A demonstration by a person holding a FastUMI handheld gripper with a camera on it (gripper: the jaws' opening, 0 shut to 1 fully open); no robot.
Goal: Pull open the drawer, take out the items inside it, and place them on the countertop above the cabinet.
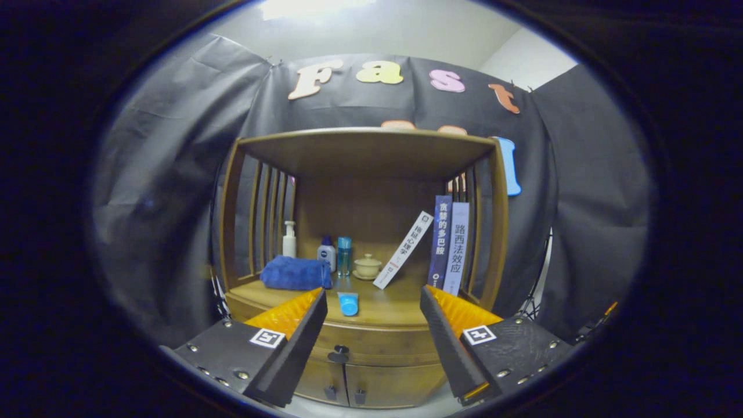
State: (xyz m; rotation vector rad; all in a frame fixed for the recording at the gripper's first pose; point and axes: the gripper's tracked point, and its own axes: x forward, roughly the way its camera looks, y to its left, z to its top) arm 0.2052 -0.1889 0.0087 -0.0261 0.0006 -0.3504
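The claw [374, 313] is spread wide and holds nothing; its two fingers touch no object, and the cabinet front shows through the gap between them.

Beyond the fingers stands the cabinet [365, 168], a wooden unit with slatted sides, a flat roof and an open shelf. Its countertop [395, 307] lies just ahead of the fingertips. Under that, between the fingers, runs the drawer [377, 342], shut, its long axis lying crosswise to the fingers and its face turned toward the claw. A small dark knob [340, 350] sits on that face, nearer the left finger. Below the drawer are two doors [371, 386] with small handles.

Far back on the countertop, two books [448, 244] stand upright beyond the right finger, and a third book [403, 249] leans toward them. A folded blue towel [296, 273] lies just past the left fingertip. Behind it are a pump bottle [289, 239], a short bottle [327, 254] and a clear blue bottle [344, 255]. A small lidded cup [367, 266] sits near the middle. A blue tube [348, 303] lies on the countertop between the fingertips, pointing roughly along the fingers.
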